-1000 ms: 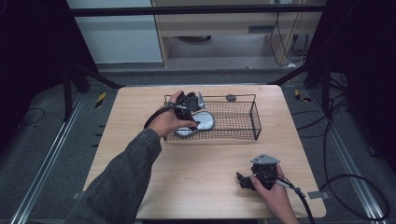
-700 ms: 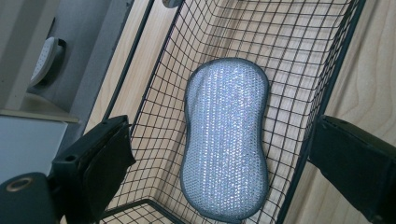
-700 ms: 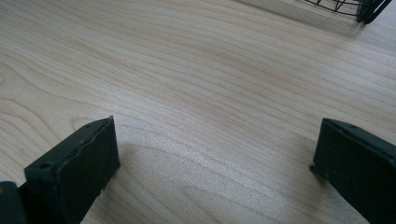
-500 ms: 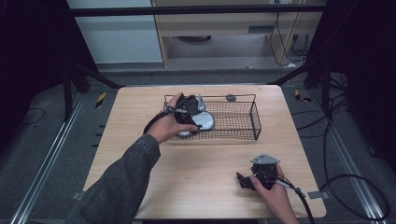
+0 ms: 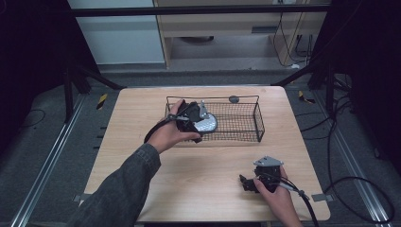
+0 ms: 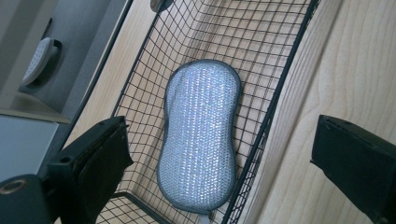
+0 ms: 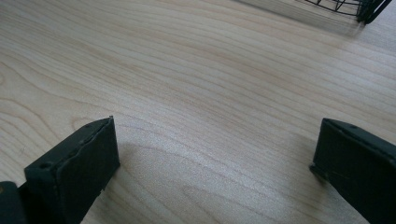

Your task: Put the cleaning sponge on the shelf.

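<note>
A silvery mesh scrub pad [image 6: 201,140] with a dark rim lies flat on the floor of a black wire basket [image 6: 285,70], at its left end [image 5: 208,124]. My left gripper [image 6: 222,135] hovers over that end of the basket [image 5: 257,113], jaws spread wide on either side of the pad and holding nothing. In the high view the left gripper [image 5: 191,118] sits at the basket's near-left corner. My right gripper [image 5: 247,182] rests low near the table's front right, open over bare wood [image 7: 217,128].
A small grey round object [image 5: 233,99] lies on the table just behind the basket. A corner of the basket [image 7: 364,9] shows far ahead of the right gripper. The wooden table [image 5: 142,156] has dark floor and rails around it.
My left gripper has drawn back slightly toward the near-left side of the basket. The pad stays on the basket floor. The right gripper has not moved.
</note>
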